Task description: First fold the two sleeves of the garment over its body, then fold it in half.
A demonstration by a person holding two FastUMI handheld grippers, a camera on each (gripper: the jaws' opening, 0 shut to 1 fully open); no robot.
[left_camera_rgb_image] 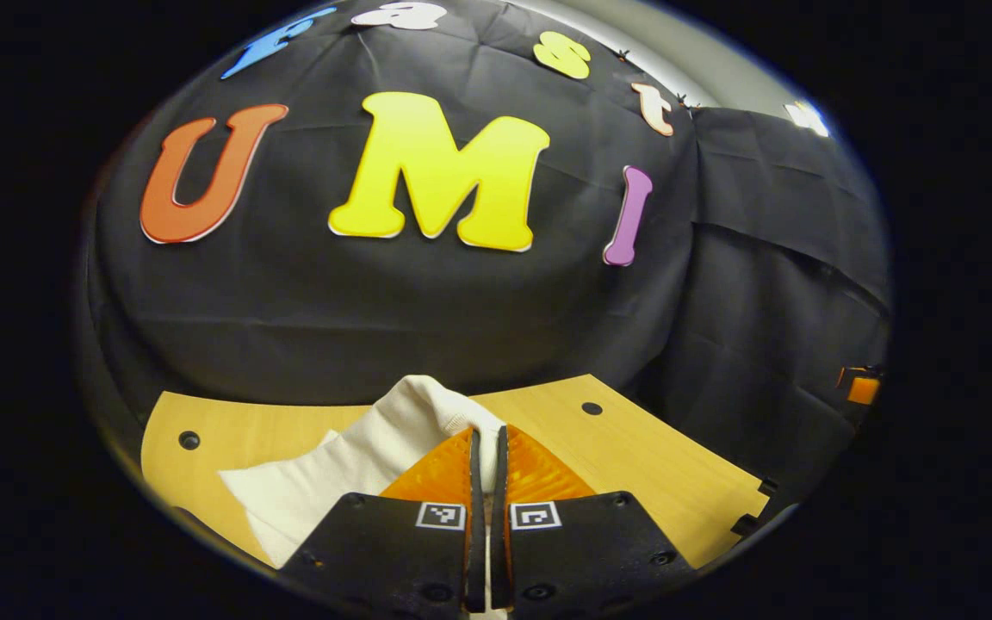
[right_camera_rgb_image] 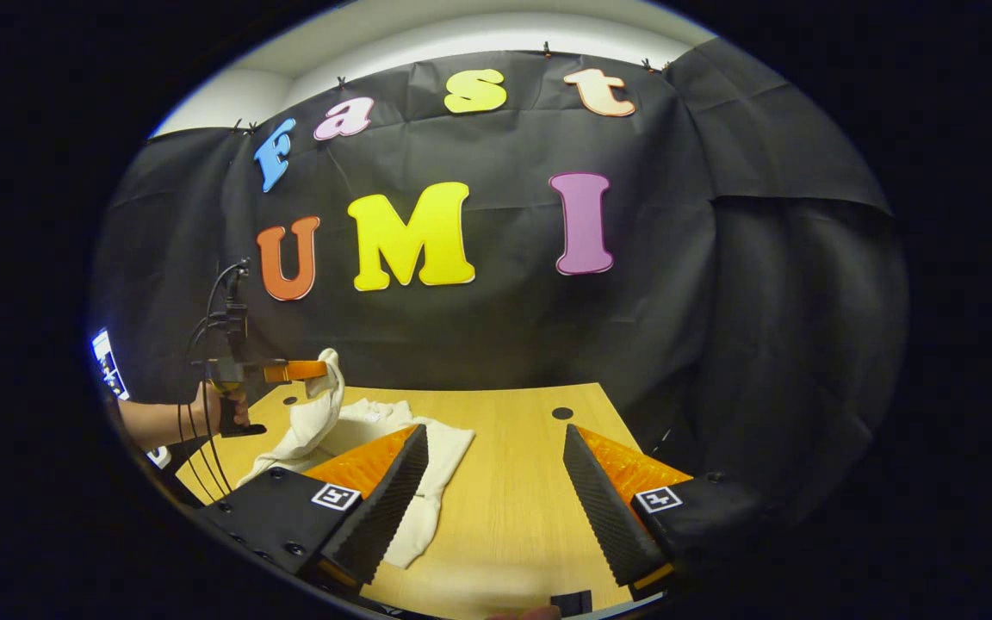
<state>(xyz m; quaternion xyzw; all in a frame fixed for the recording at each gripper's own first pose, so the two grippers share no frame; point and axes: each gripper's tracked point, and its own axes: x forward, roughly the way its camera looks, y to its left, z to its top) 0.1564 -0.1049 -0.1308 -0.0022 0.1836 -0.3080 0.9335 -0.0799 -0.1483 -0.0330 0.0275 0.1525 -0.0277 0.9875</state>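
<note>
A: Start with what is nearest in the left gripper view.

B: The left hand-held gripper (left_camera_rgb_image: 487,448) has its two fingers brought together with only a thin slit between them, and a fold of the white garment (left_camera_rgb_image: 358,469) is pinched in that slit. The cloth rises in a hump just beyond the fingertips and trails down to the left onto the bench (left_camera_rgb_image: 660,465).

A: And the right one?

B: In the right gripper view, the right hand-held gripper (right_camera_rgb_image: 496,456) stands wide apart, its ribbed inner faces facing each other across bare wood. Nothing sits between them. Its left finger overlaps the near edge of the garment (right_camera_rgb_image: 427,491) in the picture; I cannot tell whether it touches the cloth.

A: Where does the garment lie on the bench?

B: On the left half of the bench (right_camera_rgb_image: 513,508) as the right gripper view shows it, spread from the near edge toward the far left corner. One part of it, likely a sleeve, is lifted off the wood there and hangs from the left hand-held gripper (right_camera_rgb_image: 311,371), which is seen farther off and held level above the bench.

A: Who holds that one?

B: A hand (right_camera_rgb_image: 225,412) and bare forearm come in from the left edge, gripping its handle, with black cables looping down beside it.

A: Anything farther back?

B: Small round holes near the bench's far edge (right_camera_rgb_image: 561,413), then the black cloth wall (right_camera_rgb_image: 496,327) behind.
</note>
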